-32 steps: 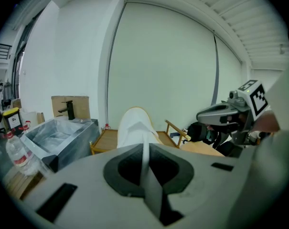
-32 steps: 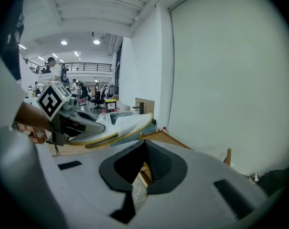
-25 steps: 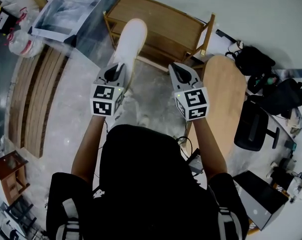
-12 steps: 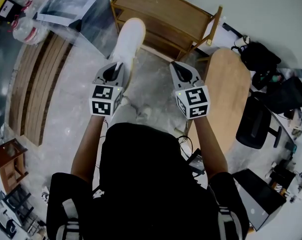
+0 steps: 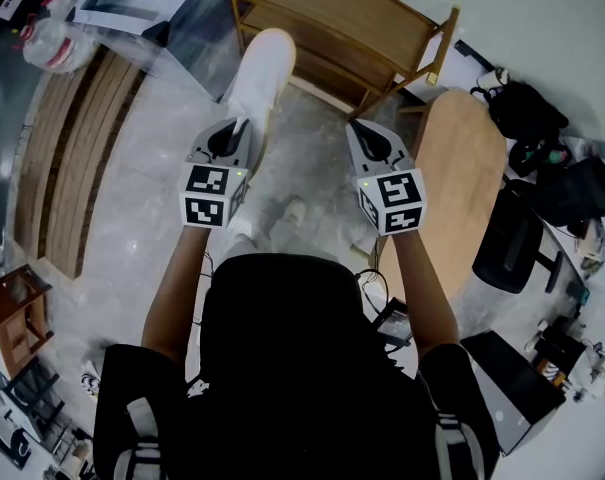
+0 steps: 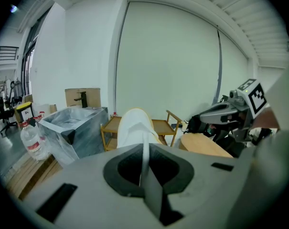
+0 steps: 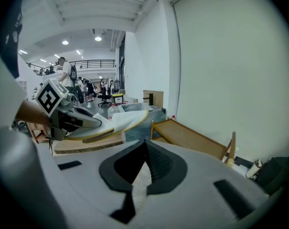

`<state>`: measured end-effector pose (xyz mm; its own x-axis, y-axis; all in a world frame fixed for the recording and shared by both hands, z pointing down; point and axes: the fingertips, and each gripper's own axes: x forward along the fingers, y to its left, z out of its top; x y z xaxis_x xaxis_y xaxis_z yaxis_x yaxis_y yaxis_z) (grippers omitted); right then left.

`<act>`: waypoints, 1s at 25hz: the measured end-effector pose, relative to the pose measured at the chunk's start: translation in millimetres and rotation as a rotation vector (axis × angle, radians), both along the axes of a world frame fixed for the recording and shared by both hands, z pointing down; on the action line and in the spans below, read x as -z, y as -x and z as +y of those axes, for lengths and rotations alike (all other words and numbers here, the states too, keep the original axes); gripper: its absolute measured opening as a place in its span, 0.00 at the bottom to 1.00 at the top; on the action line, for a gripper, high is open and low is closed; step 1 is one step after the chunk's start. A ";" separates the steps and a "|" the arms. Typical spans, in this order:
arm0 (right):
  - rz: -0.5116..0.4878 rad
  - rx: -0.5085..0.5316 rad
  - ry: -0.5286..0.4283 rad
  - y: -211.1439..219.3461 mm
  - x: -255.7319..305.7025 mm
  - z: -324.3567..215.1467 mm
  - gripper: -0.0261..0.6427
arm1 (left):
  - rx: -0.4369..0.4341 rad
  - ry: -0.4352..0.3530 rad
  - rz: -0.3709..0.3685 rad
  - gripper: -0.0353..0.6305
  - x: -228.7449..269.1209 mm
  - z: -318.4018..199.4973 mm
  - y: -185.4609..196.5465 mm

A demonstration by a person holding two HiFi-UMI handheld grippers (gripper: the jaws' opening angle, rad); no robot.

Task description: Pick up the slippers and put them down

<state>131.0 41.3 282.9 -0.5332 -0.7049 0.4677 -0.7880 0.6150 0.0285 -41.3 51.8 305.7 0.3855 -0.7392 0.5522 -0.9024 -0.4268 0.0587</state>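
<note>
**Slipper held above the floor**

Your left gripper (image 5: 230, 138) is clamped on one end of the white slipper (image 5: 263, 71), which juts toward 12 o'clock. Your right gripper (image 5: 366, 139) has its jaws together, empty. At 11 o'clock, the grey bin (image 6: 82, 133) holds clear plastic sheeting. The wooden shelf (image 5: 354, 20) borders 12 o'clock and the oval board (image 5: 464, 180) 3 o'clock, with bare floor (image 5: 310, 173) between.

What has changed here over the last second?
Little. The person has shifted slightly, so the wooden rack and floor have slid up and right in the head view, and both tools went along. Nothing was grabbed or released: the left tool still pinches the white slipper, and the right tool stays shut and empty.
</note>
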 end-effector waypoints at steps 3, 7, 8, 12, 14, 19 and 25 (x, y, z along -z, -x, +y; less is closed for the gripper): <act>0.004 0.004 0.012 13.5 -5.6 2.6 0.04 | -0.004 0.017 0.003 0.09 -7.5 5.5 12.4; 0.015 0.000 0.026 30.3 -15.2 8.6 0.04 | -0.022 0.034 0.012 0.09 -20.3 13.9 26.4; 0.018 -0.002 0.031 33.2 -19.2 10.9 0.04 | -0.029 0.036 0.014 0.09 -25.1 15.7 29.0; 0.035 -0.015 0.055 40.0 -42.7 18.6 0.04 | -0.042 0.047 0.011 0.09 -48.3 20.9 39.7; 0.039 -0.022 0.071 44.2 -55.5 23.7 0.04 | -0.048 0.072 0.013 0.09 -59.4 28.2 45.2; 0.055 -0.021 0.096 54.0 -91.8 29.4 0.04 | -0.042 0.105 0.035 0.09 -100.0 38.2 57.7; 0.052 -0.009 0.088 61.4 -145.9 29.7 0.04 | -0.069 0.125 0.014 0.09 -169.0 44.4 58.0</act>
<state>69.5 71.0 428.7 -0.5006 -0.6645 0.5548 -0.7924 0.6098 0.0154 -99.2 96.2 474.7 0.4414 -0.6363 0.6326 -0.8700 -0.4761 0.1281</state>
